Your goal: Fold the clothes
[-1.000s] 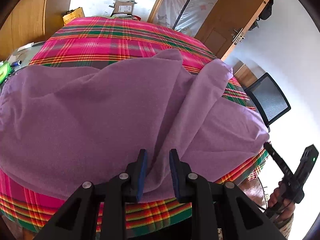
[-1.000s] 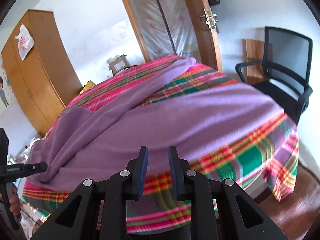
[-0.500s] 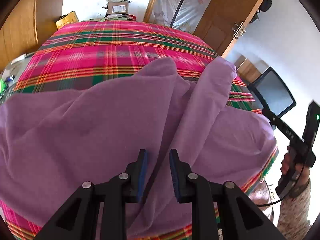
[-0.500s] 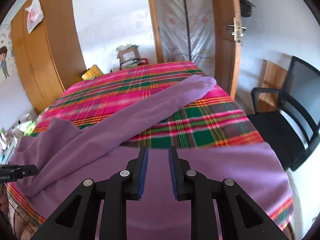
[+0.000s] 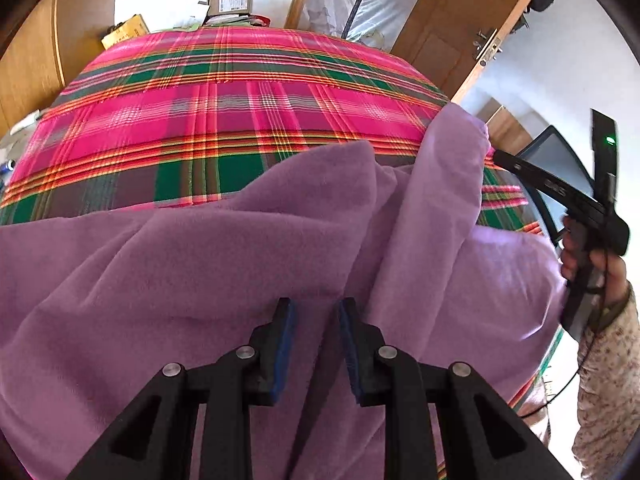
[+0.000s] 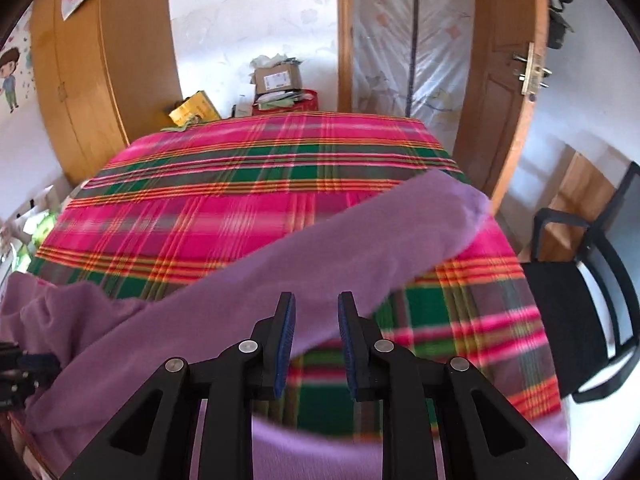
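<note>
A purple fleece garment (image 5: 200,280) lies spread on the near half of a bed covered by a pink and green plaid cloth (image 5: 240,112). One long sleeve (image 5: 452,184) runs up toward the bed's right edge. My left gripper (image 5: 314,308) hovers over the garment's body beside a fold; its jaws are opening and nothing is pinched between them. My right gripper (image 6: 314,300) hangs open above the lower part of the same sleeve (image 6: 360,248), with nothing between its blue pads. A hand (image 5: 588,256) holds it at the bed's right side.
A black office chair (image 6: 580,300) stands close to the bed's right side. An open wooden door (image 6: 508,80) is behind it. A wooden wardrobe (image 6: 100,60) stands at the far left, and cardboard boxes (image 6: 278,76) sit past the bed's far edge.
Both grippers moved forward over the bed. The right one swung from the garment's near hem up to the sleeve and levelled out. The left one shifted a little along the garment's body.
</note>
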Tool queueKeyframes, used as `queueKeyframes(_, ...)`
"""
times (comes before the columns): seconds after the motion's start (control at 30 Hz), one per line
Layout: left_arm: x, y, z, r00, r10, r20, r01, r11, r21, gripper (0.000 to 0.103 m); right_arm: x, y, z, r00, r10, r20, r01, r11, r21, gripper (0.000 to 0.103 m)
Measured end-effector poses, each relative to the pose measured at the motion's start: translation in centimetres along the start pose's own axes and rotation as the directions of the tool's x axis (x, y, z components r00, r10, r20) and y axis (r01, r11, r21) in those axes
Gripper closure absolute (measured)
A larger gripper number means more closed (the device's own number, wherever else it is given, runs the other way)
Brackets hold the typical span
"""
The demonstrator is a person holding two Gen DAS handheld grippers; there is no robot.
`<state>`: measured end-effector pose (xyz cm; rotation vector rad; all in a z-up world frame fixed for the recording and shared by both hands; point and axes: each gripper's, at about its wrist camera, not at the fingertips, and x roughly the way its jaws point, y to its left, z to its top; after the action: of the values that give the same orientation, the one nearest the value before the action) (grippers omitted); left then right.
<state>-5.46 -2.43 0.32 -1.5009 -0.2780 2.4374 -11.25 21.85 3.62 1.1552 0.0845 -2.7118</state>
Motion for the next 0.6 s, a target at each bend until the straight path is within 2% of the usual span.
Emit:
queueKeyframes(0.13,-0.5,-0.2,0.2,1.000,-0.031,0.003,0.031,0.999,0.015,0.077,2.2,-0.1,1.7,1.000,-0.003,-0.028,0.004,0.999,0.040,0.079)
queueKeyframes(0.4,0.3,-0.8,0.4,0.999,-0.032,-0.016,0.032,0.998,0.053,0.075,7.0,-0.2,4.7,0.995,-0.009,-0.102,0.021,0.993,0.114,0.078)
queueKeyframes(0.47,0.4,-0.9,0.5,0.999,-0.037,-0.020,0.038,0.998,0.058,0.075,8.1,0.0,5.4,0.993,-0.002,-0.119,0.017,0.991,0.130,0.073)
queueKeyframes(0.53,0.5,-0.8,0.6,0.999,-0.046,-0.023,0.047,0.997,0.056,0.075,8.9,0.2,5.9,0.992,0.005,-0.127,0.013,0.990,0.139,0.062)
queueKeyframes(0.6,0.6,-0.7,0.7,0.998,-0.051,-0.024,0.053,0.997,0.057,0.074,9.6,0.4,6.4,0.990,-0.009,-0.140,0.029,0.989,0.142,0.062)
